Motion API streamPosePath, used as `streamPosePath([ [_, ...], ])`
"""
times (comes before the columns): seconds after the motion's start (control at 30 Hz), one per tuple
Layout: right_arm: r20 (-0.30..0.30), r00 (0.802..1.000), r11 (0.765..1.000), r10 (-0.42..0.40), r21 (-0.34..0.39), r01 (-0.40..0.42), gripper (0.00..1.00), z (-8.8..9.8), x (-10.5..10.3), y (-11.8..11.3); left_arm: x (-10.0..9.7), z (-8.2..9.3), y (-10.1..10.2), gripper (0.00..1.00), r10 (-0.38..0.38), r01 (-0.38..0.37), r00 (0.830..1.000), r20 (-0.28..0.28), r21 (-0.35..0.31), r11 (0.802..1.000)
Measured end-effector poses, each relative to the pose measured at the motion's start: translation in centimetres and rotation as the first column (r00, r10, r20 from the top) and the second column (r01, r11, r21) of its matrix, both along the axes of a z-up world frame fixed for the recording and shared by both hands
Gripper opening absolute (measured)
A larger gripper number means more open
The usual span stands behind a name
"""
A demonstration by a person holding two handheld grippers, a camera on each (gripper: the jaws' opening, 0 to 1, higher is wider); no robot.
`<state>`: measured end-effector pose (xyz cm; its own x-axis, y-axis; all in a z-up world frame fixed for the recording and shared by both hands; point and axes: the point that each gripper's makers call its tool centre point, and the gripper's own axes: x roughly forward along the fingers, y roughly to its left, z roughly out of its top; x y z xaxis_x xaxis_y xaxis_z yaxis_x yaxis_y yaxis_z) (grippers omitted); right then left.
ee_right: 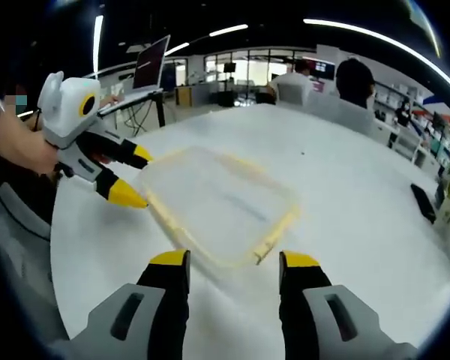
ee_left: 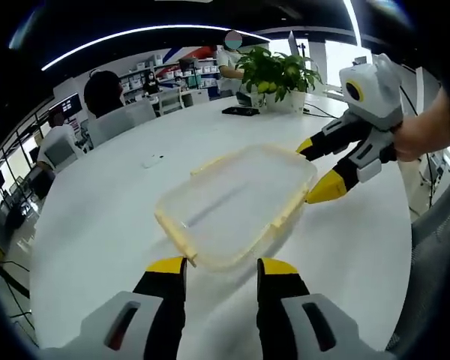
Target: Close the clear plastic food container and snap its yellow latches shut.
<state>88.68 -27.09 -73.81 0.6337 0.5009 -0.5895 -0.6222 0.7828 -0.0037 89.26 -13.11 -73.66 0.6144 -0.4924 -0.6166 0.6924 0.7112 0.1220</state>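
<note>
The left gripper (ee_left: 221, 268) has its jaws parted. The right gripper (ee_right: 233, 261) faces it, jaws also apart, hand-held.

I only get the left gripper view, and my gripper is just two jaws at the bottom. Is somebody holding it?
Observer: Yes. In the right gripper view, a hand grips the left gripper by its white body.
Operator: Is it pinching the box from that side?
Observer: No. Seen from across the table, its jaws stand open, with their yellow tips at a corner of the container.
Operator: What's behind my gripper?
Observer: An open laptop sits on a desk beyond it.
</note>
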Motion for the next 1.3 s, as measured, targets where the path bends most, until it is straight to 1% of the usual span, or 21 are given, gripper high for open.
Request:
streamPosePath([
  [0.2,0.012,0.999,0.999,-0.035,0.015,0.035,0.44,1.0,-0.5,-1.1,-0.8,0.7,0.6,0.32,0.032,-0.032,0.999,0.004,-0.017,0.999],
  [0.33,0.021,0.999,0.998,-0.049,0.028,0.048,0.45,1.7,-1.1,-1.4,-1.4,1.3,1.2,0.33,0.074,-0.074,0.997,0.005,-0.04,0.996],
  [0.5,0.024,0.998,0.997,-0.058,0.047,0.057,0.46,2.3,-2.3,-1.5,-3.0,2.0,1.7,0.34,0.107,-0.107,0.994,0.007,-0.064,0.992],
  [0.67,0.031,0.998,0.997,-0.06,0.049,0.059,0.46,2.7,-3.2,-1.5,-4.6,2.0,2.3,0.34,0.132,-0.131,0.991,-0.001,-0.071,0.989],
  [0.73,0.032,0.998,0.997,-0.062,0.048,0.06,0.47,2.8,-3.4,-1.5,-4.9,2.0,2.5,0.34,0.146,-0.146,0.989,-0.007,-0.077,0.986],
  [0.83,0.033,0.997,0.997,-0.066,0.052,0.064,0.47,3.0,-3.8,-1.5,-5.3,2.7,2.5,0.34,0.161,-0.16,0.987,-0.001,-0.091,0.983],
  [0.97,0.038,0.996,0.994,-0.076,0.078,0.073,0.49,3.6,-4.3,-1.4,-5.8,3.5,2.4,0.35,0.173,-0.171,0.985,0.005,-0.112,0.979],
  [1.1,0.05,0.996,0.996,-0.068,0.062,0.065,0.49,3.7,-5.0,-1.5,-6.4,3.7,2.5,0.36,0.185,-0.183,0.983,0.007,-0.121,0.976],
  [1.3,0.057,0.995,0.995,-0.079,0.057,0.076,0.5,3.9,-5.6,-1.8,-7.3,3.9,2.9,0.36,0.204,-0.201,0.979,0.01,-0.127,0.971],
])
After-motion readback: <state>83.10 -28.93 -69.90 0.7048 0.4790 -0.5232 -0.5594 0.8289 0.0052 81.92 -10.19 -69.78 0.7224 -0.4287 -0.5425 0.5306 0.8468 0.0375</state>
